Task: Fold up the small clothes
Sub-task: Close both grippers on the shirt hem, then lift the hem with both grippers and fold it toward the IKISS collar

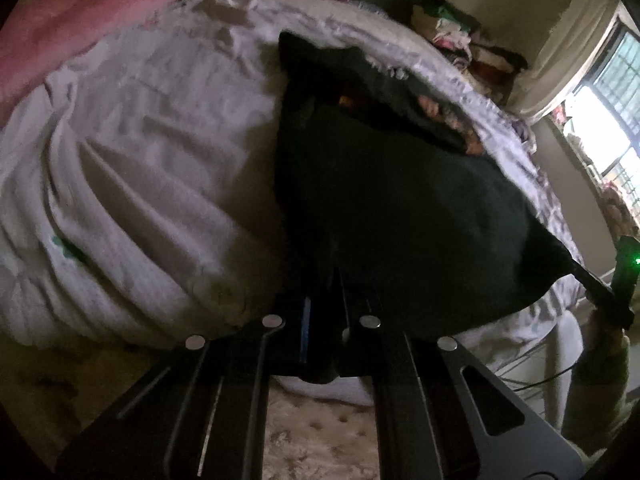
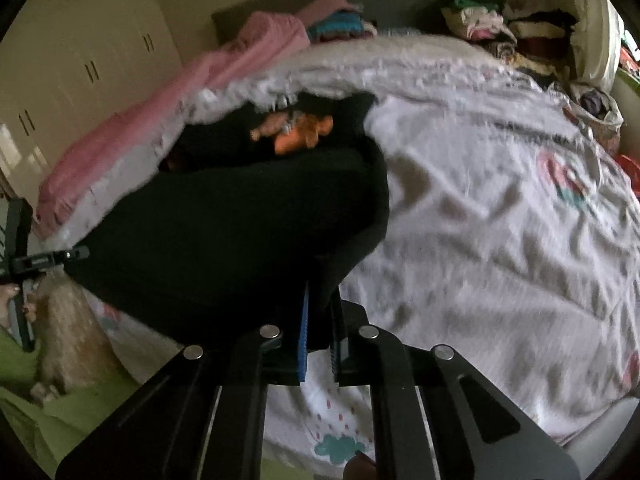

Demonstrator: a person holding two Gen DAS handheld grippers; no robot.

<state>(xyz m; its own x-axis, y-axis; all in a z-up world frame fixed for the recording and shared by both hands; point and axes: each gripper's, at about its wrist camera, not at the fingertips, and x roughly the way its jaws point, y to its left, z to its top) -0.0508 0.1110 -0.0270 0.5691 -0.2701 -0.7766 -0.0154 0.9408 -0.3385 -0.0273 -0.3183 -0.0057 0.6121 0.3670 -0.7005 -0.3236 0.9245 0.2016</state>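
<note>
Two grippers: both clamp the same black garment (image 1: 392, 208), one at each lower corner, with the cloth lifted off the bed.
Left gripper (image 1: 324, 304): fingers pressed together on a fold of the dark cloth; the blue pad on one finger (image 1: 306, 332) shows just below the pinch.
Right gripper (image 2: 320, 320): fingers closed on a bunched corner of the garment; the blue pad (image 2: 303, 340) lies flat against the fabric.
Garment position: rises ahead of both pairs of fingertips and spreads sideways between them; in the left wrist view it runs out to the right of the fingers, where its far corner meets the other gripper (image 1: 600, 284).
Garment far edge: past the fingertips the cloth touches the bedding; an orange print (image 2: 296, 134) shows on the part lying beyond the fingers.
Print detail: blurred, figure not identifiable, possibly a cartoon motif.
Bedding: white quilt (image 2: 500, 208) with pale coloured motifs, beneath and beyond the fingers, heavily creased.
Pink blanket (image 2: 168, 96): well beyond the fingertips, up and left in the right wrist view.
Clothes stack (image 2: 484, 20): far past the fingers at the head of the bed.
Wardrobe (image 2: 80, 64): far left of the right fingers.
</note>
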